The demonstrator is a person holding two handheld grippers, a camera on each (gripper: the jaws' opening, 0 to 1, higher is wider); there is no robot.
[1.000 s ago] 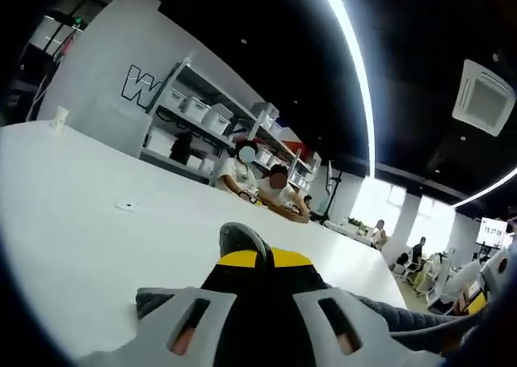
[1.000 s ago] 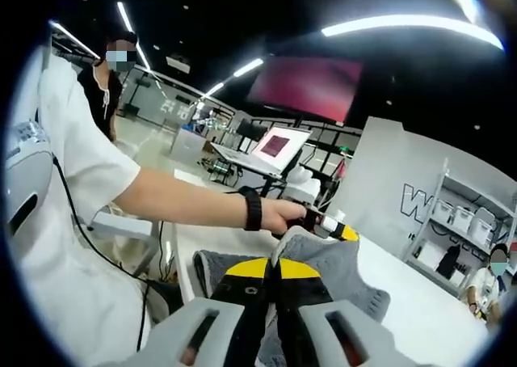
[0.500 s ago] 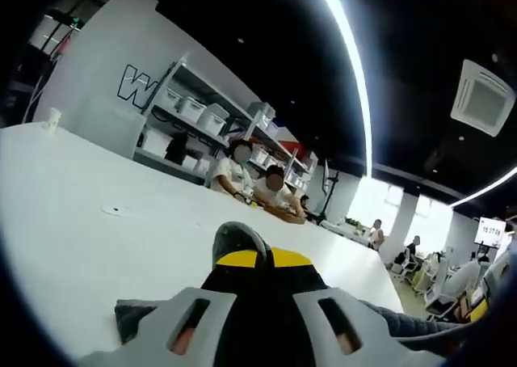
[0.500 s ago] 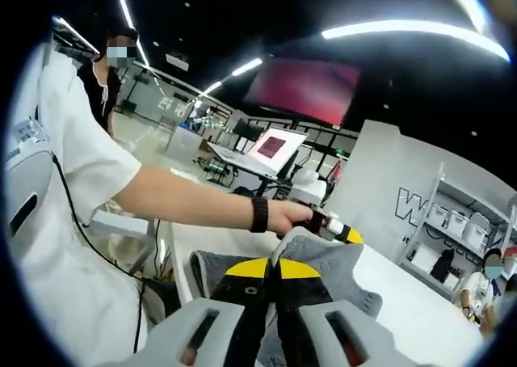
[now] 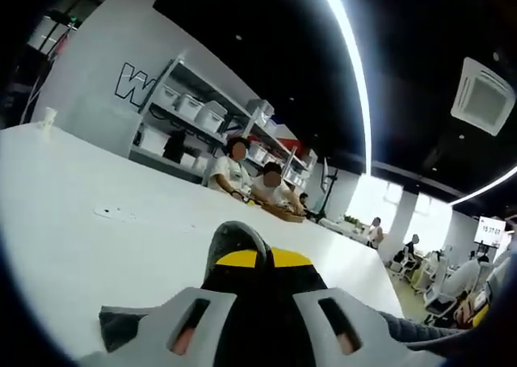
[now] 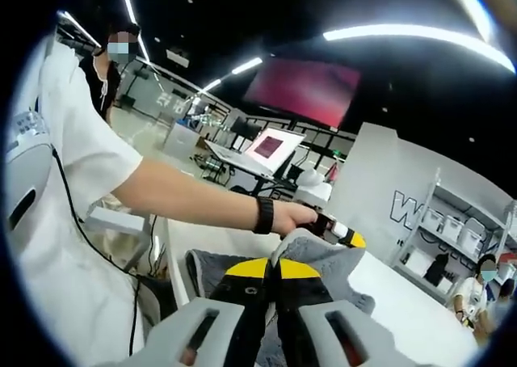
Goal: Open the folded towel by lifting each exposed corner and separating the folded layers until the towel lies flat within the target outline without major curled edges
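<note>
The grey towel point(image 5: 233, 239) pokes up as a rounded corner just behind my left gripper point(image 5: 255, 259), whose yellow-tipped jaws are shut on it; more towel hangs at the lower left and lower right. In the right gripper view my right gripper point(image 6: 273, 267) is shut on another part of the towel point(image 6: 327, 258), which is held up off the white table point(image 6: 404, 314). Beyond it a person's hand holds the left gripper point(image 6: 349, 238) closed on the towel's far corner.
A long white table point(image 5: 73, 221) runs ahead in the left gripper view, with a small cup point(image 5: 50, 117) far left and a small flat item point(image 5: 113, 213). Two people point(image 5: 250, 181) sit at its far end before shelves of bins. A laptop point(image 6: 271, 149) stands behind the arm.
Both grippers keep their hold. In the left gripper view the towel's lower left edge sits lower and further left. The hand with the left gripper has drifted slightly right in the right gripper view.
</note>
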